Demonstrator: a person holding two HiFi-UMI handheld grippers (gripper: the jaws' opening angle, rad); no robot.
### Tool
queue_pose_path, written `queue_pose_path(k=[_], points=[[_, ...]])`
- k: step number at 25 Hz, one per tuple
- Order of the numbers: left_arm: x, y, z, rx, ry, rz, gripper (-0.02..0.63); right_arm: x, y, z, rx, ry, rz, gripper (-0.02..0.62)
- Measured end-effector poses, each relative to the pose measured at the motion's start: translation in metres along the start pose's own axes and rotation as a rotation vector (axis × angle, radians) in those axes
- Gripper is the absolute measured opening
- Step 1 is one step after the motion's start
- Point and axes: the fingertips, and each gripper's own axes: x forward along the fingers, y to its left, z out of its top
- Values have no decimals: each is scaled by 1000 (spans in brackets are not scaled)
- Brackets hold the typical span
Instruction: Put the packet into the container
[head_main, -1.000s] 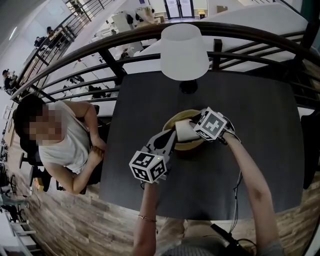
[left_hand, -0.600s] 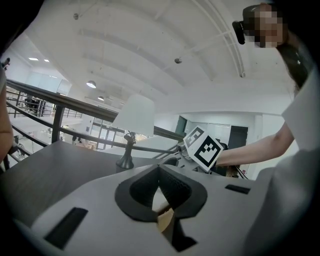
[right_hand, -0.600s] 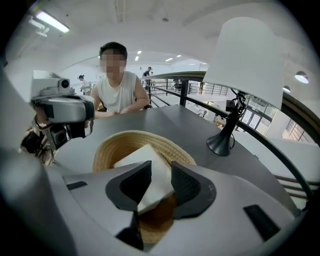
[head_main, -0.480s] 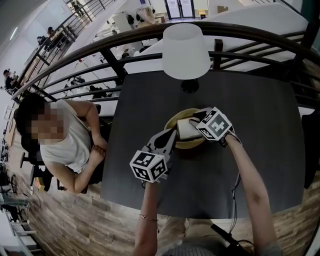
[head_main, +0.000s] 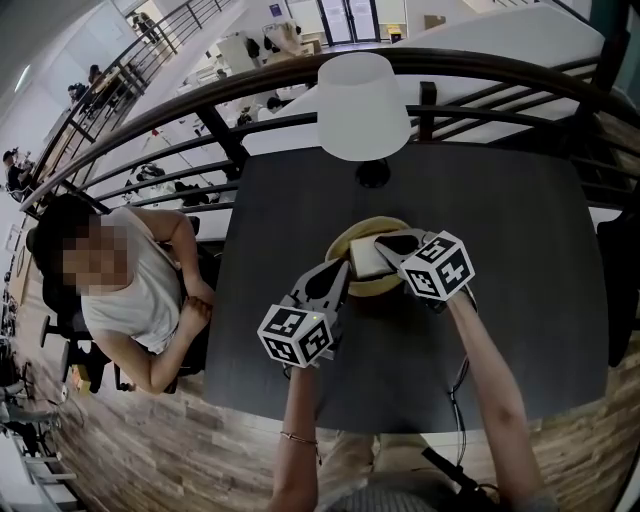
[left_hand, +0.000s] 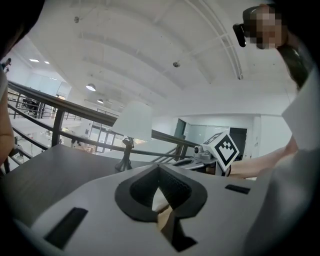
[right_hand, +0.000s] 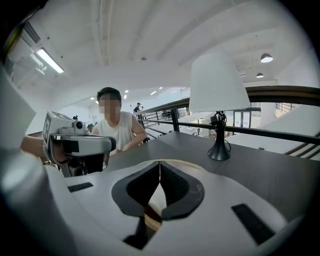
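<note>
A white packet lies inside the tan bowl on the dark table. My right gripper hovers over the bowl's right side with its tips just above the packet's edge. Its jaws are shut with nothing between them. In the right gripper view the tips meet, and the packet shows pale behind them. My left gripper rests at the bowl's near-left rim, shut and empty. Its tips touch in the left gripper view.
A white-shaded lamp stands on the table just beyond the bowl. A person sits at the table's left edge. A dark railing runs behind the table.
The packet was held in the right gripper over the bowl; now it lies in the bowl. The right gripper has let go and drawn back slightly to the right. The left gripper stayed put.
</note>
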Motion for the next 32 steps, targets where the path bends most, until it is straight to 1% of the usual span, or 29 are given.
queue_pose_path(k=[5,9,17,23,27,32], points=[[-6,-14,8,18,-18,-26,8,-20,25,19,51,-124,16,11],[-17,-22,11,31,-37,-46,8,-35,49,31,55,-205,20,11],[-43,-52,23,68,-77,-110,8,-72,87,44,49,-319,-2,11],[-68,-82,31,100,-102,-173,8,-108,116,52,43,-410,-25,11],[-93,-102,31,132,-111,-204,8,-128,147,50,21,-462,-43,11],[-119,-119,25,161,-120,-214,8,-148,177,34,0,-505,-59,11]])
